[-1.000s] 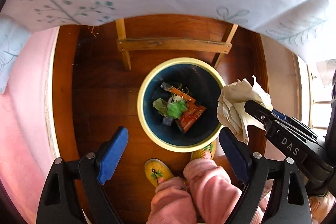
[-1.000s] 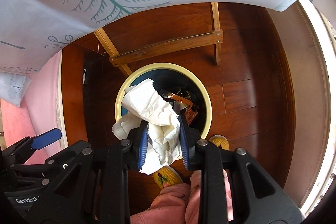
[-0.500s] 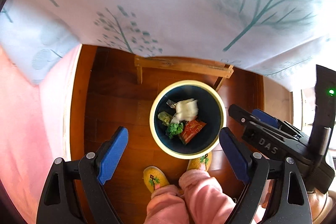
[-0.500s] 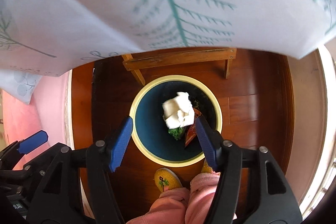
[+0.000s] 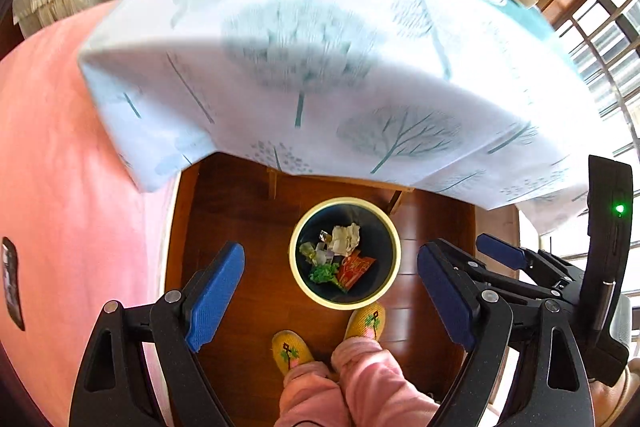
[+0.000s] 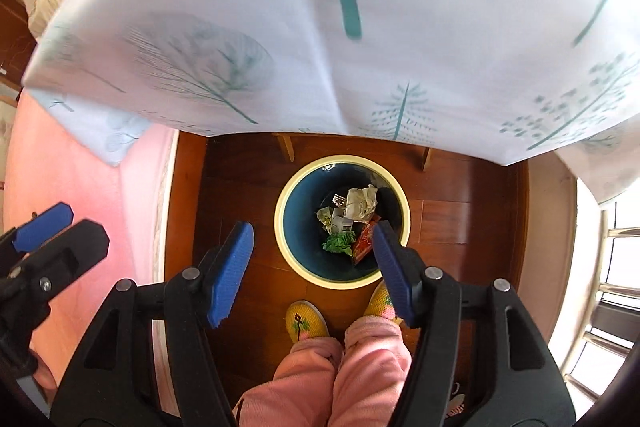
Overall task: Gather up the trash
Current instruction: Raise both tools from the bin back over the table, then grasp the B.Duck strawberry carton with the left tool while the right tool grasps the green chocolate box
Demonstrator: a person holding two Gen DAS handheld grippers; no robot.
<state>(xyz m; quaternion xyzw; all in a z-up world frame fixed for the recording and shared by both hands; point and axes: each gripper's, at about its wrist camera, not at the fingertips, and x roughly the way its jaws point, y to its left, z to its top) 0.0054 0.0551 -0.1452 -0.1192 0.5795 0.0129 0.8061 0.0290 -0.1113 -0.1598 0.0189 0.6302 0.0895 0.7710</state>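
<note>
Right gripper (image 6: 314, 271): black frame with blue ribbed pads, pointing steeply down at the floor; its jaws have just been opening and now stand spread apart with nothing between them; in its own view the right pad overlaps the near rim of the bin
Left gripper (image 5: 334, 299): same black frame and blue pads, spread wide and empty; it hangs above the dark floor just in front of the bin
Crumpled white paper wad (image 6: 361, 202): lying inside the bin on top of the other rubbish, toward the far side, clear of both grippers
Other trash: a red foil wrapper (image 5: 354, 267), a green crinkled scrap (image 5: 324, 273) and some pale small pieces, all at the bottom of the bin beside the wad
Round bin with cream rim and dark blue inside (image 5: 294, 255): upright on the brown wooden floor (image 5: 240, 211), just beyond the person's feet
Person: pink trouser legs (image 6: 340, 367) and yellow embroidered slippers (image 5: 291, 349), toes touching or nearly touching the bin's near rim
White tablecloth printed with teal trees and leaves (image 5: 320, 67): hangs over a wooden table whose legs show behind the bin; blurred things sit on top, too unclear to name
Pink bedcover (image 5: 60, 167): fills the left side, beside the floor strip
</note>
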